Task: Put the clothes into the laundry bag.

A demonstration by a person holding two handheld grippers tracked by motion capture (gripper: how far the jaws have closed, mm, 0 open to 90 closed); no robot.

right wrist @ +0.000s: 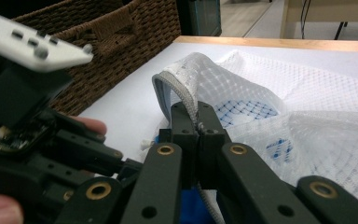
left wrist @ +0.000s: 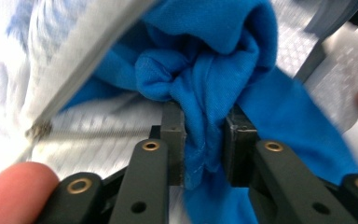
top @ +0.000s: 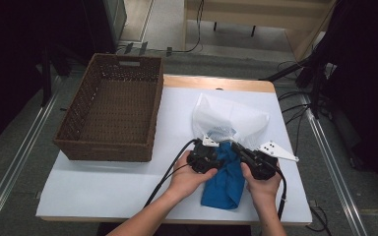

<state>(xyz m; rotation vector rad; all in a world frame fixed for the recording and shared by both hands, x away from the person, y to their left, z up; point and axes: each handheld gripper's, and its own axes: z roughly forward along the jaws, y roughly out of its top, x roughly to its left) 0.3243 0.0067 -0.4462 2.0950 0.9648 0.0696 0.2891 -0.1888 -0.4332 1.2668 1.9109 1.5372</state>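
Observation:
A blue cloth (top: pixel 224 183) lies bunched on the white table, its top end tucked into the mouth of a white mesh bag (top: pixel 229 117). My left gripper (top: pixel 220 158) is shut on a fold of the blue cloth (left wrist: pixel 214 56), close to the bag's zippered edge (left wrist: pixel 74 79). My right gripper (top: pixel 235 146) is shut on the mesh bag's zippered rim (right wrist: pixel 186 93) and holds it lifted. Blue shows through the mesh bag (right wrist: pixel 307 107). In the right gripper view the left gripper (right wrist: pixel 28 140) sits close on the left, its jaws hidden.
A brown wicker basket (top: pixel 106 147) stands on the table's left, its corner (right wrist: pixel 112 42) just behind the grippers. The white tabletop (top: pixel 103 182) has free room at front left. Cables and stand legs lie on the floor beyond the right edge.

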